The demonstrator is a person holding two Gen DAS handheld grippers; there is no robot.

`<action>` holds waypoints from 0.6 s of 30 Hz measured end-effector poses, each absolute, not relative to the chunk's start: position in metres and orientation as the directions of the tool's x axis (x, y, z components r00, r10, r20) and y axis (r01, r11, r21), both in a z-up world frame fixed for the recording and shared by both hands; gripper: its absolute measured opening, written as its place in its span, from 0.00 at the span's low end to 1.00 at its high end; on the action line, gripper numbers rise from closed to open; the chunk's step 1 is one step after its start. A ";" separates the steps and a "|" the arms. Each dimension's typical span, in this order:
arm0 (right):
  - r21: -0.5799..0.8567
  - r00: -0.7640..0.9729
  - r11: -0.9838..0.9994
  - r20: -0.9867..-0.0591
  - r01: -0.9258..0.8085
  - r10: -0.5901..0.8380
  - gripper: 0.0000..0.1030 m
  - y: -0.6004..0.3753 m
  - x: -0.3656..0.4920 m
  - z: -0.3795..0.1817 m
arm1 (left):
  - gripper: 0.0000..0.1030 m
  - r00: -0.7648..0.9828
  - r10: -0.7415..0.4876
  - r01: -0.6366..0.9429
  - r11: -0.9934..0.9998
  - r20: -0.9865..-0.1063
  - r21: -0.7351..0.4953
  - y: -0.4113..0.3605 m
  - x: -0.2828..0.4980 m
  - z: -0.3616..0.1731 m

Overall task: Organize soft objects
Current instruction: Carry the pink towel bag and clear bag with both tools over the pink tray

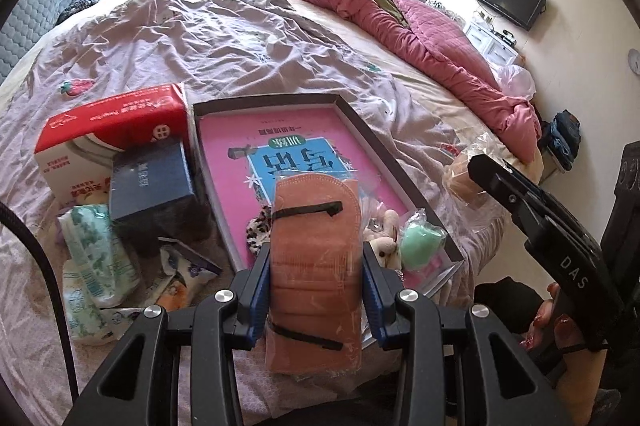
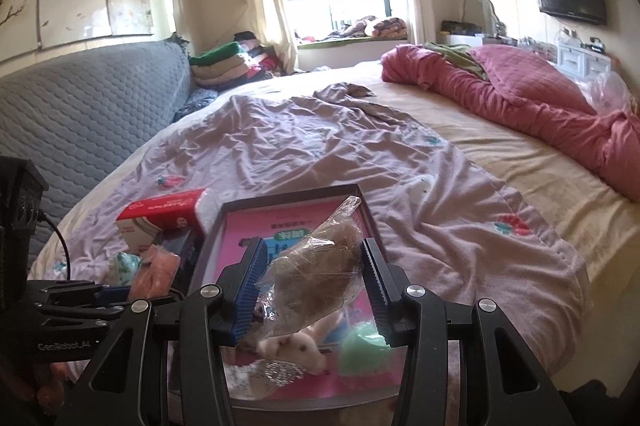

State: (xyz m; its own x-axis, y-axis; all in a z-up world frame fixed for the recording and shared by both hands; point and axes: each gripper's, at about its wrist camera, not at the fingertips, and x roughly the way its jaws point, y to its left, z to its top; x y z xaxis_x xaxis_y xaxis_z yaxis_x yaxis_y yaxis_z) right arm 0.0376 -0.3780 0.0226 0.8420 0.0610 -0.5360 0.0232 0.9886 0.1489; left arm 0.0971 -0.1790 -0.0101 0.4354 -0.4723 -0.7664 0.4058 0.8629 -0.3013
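My left gripper [image 1: 316, 266] is shut on an orange-brown face mask pack [image 1: 316, 218] in clear wrap, held over the near end of a shallow grey tray [image 1: 280, 102] with a pink lining. A leopard scrunchie [image 1: 256, 234], a small white plush toy [image 1: 384, 246] and a green sponge [image 1: 422, 240] lie in the tray. My right gripper [image 2: 314, 266] is shut on a clear bag with a brown fluffy thing [image 2: 320, 258], hanging above the tray [image 2: 288, 195]. The plush toy [image 2: 292, 346] and green sponge [image 2: 364, 350] show below it.
Left of the tray sit a red-and-white tissue box [image 1: 112, 129], a dark blue box [image 1: 152, 185] and wipes packs [image 1: 96, 250]. A rumpled lilac sheet [image 2: 320, 145] covers the bed. A pink quilt [image 2: 540, 97] lies at the right, folded clothes [image 2: 224, 65] by the grey headboard [image 2: 80, 113].
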 end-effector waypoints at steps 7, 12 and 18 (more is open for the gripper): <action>0.141 0.813 0.989 -0.581 0.038 0.052 0.48 -0.386 0.042 0.008 | 0.39 0.397 -0.467 0.435 0.854 -0.790 -0.287 -0.198 0.095 -0.028; 0.133 0.794 0.991 -0.606 0.030 0.057 0.48 -0.385 0.046 -0.001 | 0.39 0.371 -0.456 0.437 0.855 -0.809 -0.281 -0.203 0.096 -0.042; 0.123 0.775 0.992 -0.629 0.016 0.065 0.48 -0.381 0.049 -0.008 | 0.39 0.357 -0.448 0.421 0.861 -0.820 -0.287 -0.201 0.102 -0.053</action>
